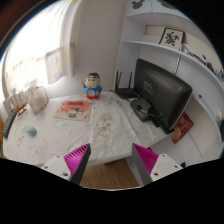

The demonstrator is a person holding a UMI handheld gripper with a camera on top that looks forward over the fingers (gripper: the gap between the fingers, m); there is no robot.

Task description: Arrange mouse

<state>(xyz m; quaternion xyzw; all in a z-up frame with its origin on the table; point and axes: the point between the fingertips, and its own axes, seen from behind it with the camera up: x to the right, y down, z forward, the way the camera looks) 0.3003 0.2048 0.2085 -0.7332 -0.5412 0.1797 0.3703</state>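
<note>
My gripper (111,163) is open and empty, with its magenta pads (78,158) spread wide above the near edge of a white table (105,140). A small dark object (143,107) lies on the table in front of a black monitor (160,90), far beyond the fingers to the right. It may be the mouse, but I cannot tell for sure. Nothing stands between the fingers.
A toy figure (93,85) stands at the back of the table, with an orange booklet (72,110) before it. A red item (182,127) lies right of the monitor. A small blue object (31,130) lies at the left. Wall shelves (170,40) rise at the right. A wood surface (110,178) shows under the fingers.
</note>
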